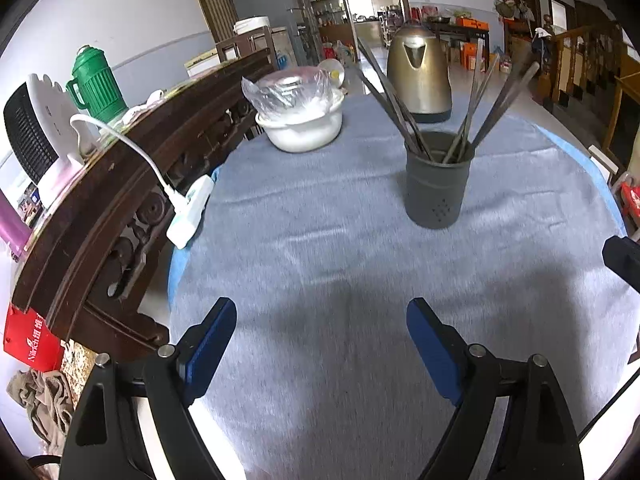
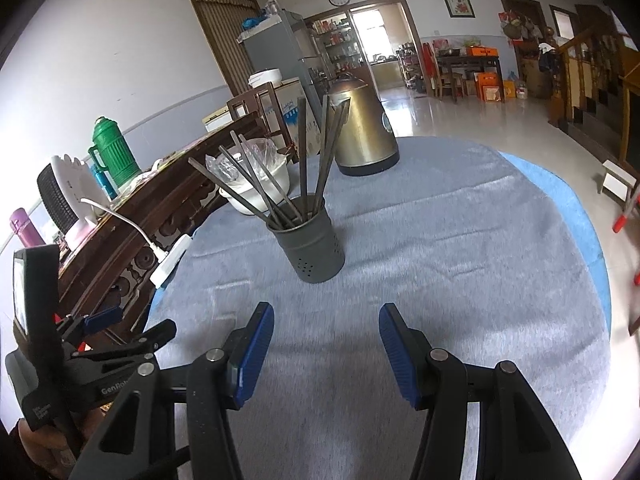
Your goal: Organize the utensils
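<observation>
The left gripper point(image 1: 322, 316) hangs over the grey cloth point(image 1: 320, 240) with its blue pads wide apart and nothing between them. The right gripper point(image 2: 326, 320) is beside it, also open and empty, though less wide. Ahead of both stands the dark utensil holder point(image 2: 310, 246), upright on the cloth, with the metal chopsticks point(image 2: 304, 152) fanned out inside it. Behind it are a white bowl point(image 1: 300, 128) covered with plastic and a golden kettle point(image 1: 420, 76).
</observation>
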Demonstrator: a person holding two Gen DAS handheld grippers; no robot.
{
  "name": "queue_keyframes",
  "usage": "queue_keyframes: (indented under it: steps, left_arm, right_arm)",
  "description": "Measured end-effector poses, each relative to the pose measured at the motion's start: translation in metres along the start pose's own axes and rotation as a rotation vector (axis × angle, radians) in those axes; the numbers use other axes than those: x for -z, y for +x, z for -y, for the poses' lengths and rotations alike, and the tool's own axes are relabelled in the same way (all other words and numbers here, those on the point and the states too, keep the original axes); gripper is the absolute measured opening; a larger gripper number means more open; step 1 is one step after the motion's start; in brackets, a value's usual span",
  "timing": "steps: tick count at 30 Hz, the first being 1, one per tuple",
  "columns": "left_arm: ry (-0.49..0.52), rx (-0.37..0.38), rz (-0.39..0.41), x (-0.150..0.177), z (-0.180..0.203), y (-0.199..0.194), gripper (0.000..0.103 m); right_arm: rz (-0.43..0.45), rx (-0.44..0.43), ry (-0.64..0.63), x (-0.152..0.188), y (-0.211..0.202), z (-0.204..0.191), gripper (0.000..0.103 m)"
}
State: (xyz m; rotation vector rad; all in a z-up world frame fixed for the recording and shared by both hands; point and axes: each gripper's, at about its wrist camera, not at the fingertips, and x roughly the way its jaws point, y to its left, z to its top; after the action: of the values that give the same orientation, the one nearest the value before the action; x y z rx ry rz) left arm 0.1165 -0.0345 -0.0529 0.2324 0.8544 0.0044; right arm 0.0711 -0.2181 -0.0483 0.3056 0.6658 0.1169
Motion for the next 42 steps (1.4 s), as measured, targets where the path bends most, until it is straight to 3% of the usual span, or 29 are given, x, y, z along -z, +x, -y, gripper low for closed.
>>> queue_keyframes:
  steps: [42]
  left_arm:
    - [-0.052,0.04,-0.02,0.014,-0.024,0.012,0.087]
  right_arm:
    - [0.007,0.023,-0.04,-0.005,0.005,-0.03,0.059]
